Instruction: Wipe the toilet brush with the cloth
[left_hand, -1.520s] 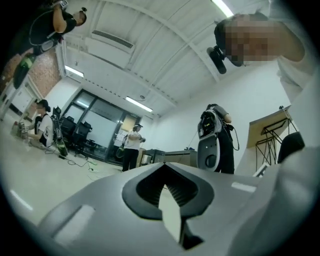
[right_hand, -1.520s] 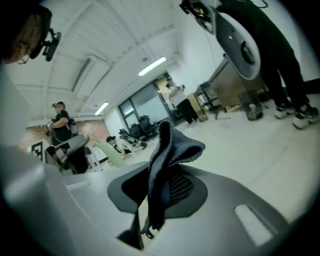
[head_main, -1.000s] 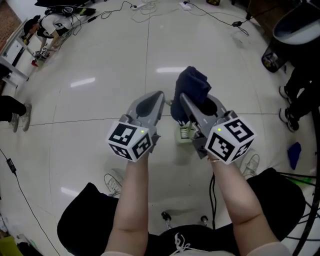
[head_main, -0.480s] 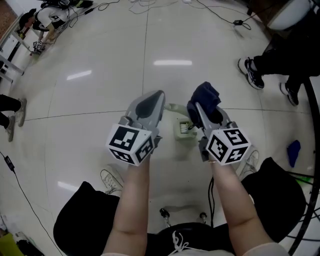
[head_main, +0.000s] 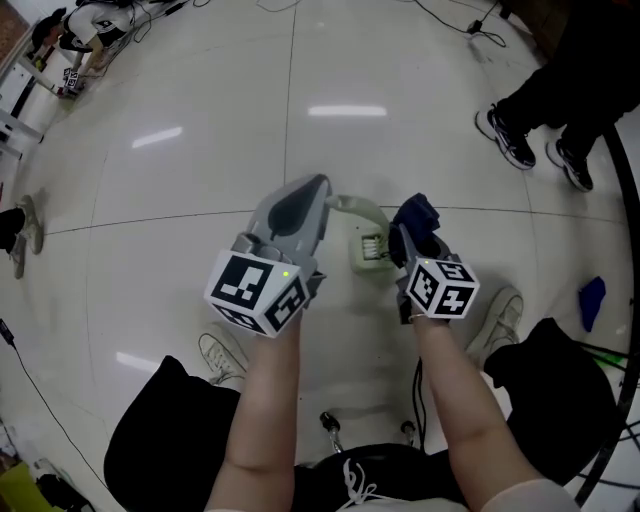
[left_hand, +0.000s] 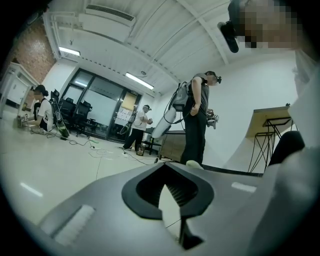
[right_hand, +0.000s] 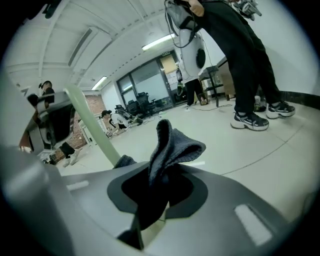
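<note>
Above the glossy white tiled floor (head_main: 190, 190), in front of the seated person's knees, the two tools meet over the pale green plastic toilet brush (head_main: 368, 250). The left tool (head_main: 318, 195) is closed at its tips on the top end of the brush's curved handle (head_main: 356, 207). Its own view shows the dark pads drawn together, with a pale green nub poking out just beyond them. Holding it there seems meant to hang the brush head clear of the floor and to leave the rest of the handle bare for wiping.

The right tool (head_main: 405, 228) clamps a dark blue knitted cloth (head_main: 418, 214). The fabric is bunched between the jaws, and a loose fold stands up past the tips. That fold is the part that can rub the brush. The right gripper view shows the green handle (right_hand: 92, 125) rising just beside the cloth towards the left tool. Whether cloth and handle actually touch cannot be told. The cloth sits to the right of the brush, level with the handle's bend, well placed to slide along it.
</note>
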